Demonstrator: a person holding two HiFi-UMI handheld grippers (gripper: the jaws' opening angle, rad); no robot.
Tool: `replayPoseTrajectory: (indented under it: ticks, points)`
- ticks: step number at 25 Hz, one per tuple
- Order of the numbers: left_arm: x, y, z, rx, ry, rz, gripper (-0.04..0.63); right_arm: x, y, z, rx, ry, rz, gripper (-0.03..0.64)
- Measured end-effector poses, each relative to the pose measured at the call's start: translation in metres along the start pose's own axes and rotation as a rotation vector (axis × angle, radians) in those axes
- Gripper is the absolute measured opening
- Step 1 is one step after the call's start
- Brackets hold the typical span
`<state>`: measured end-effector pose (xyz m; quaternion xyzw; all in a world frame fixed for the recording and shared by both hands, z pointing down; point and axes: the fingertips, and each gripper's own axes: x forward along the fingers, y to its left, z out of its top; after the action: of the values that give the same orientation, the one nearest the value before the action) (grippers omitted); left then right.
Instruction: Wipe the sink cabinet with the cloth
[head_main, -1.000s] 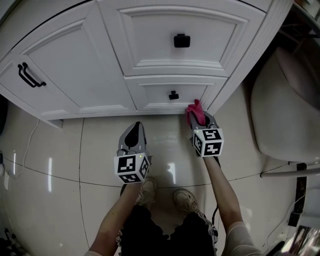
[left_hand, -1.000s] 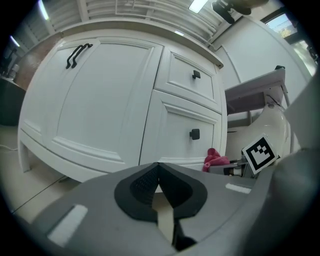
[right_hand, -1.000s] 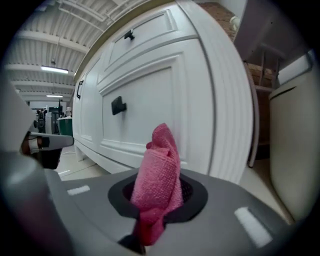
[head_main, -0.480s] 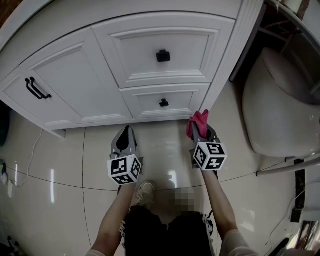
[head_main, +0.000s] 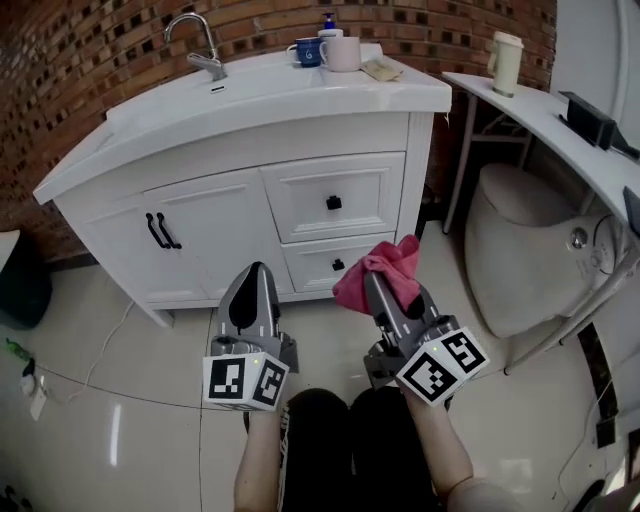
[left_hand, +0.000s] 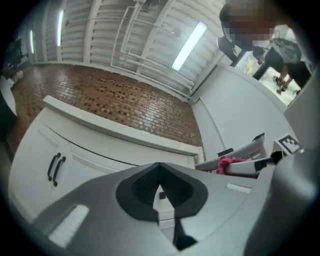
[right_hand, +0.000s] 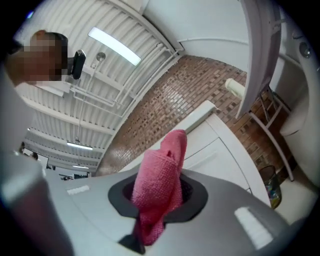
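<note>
Right gripper (head_main: 379, 286) lifted off cabinet (head_main: 225, 215); cloth (head_main: 386, 270) pinched between fingers (head_main: 392, 312)

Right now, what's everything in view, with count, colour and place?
sink cabinet: one, white, against the brick wall
tap: one, silver, cabinet top, left
blue cup: one, blue, cabinet top, back
pale cup: one, pinkish, beside the blue cup
mug: one, cream, on the shelf at right
toilet: one, white, right of cabinet
cloth: one, pink, in right gripper
left gripper: grey, shut, empty
right gripper: grey, shut on the cloth
</note>
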<state>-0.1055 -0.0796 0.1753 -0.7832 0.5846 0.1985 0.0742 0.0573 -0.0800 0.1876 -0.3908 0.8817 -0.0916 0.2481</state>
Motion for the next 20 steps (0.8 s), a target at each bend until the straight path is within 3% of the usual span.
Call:
replayPoseTrajectory:
  ticks: [3, 5, 9, 14, 17, 20]
  points:
    - [-0.039, -0.029, 0.011, -0.197, 0.028, -0.028, 0.014, -0.024, 0.037, 0.001, -0.015, -0.08, 0.026, 0.057]
    - [-0.062, -0.032, 0.016, -0.294, -0.022, -0.004, 0.014, -0.035, 0.048, 0.009, -0.055, -0.123, 0.029, 0.054]
    - [-0.069, -0.027, 0.03, -0.316, -0.106, 0.02, 0.014, -0.036, 0.05, 0.028, -0.064, -0.117, 0.026, 0.055]
    - [-0.092, -0.038, 0.027, -0.269, -0.022, 0.002, 0.014, -0.053, 0.069, -0.012, 0.003, -0.073, 0.017, 0.055]
    - [-0.055, -0.053, 0.027, -0.31, -0.078, -0.041, 0.014, -0.043, 0.046, 0.002, -0.02, -0.073, 0.002, 0.054]
    - [-0.045, -0.059, 0.024, -0.328, -0.081, -0.039, 0.014, -0.043, 0.037, 0.005, 0.002, -0.072, -0.021, 0.054]
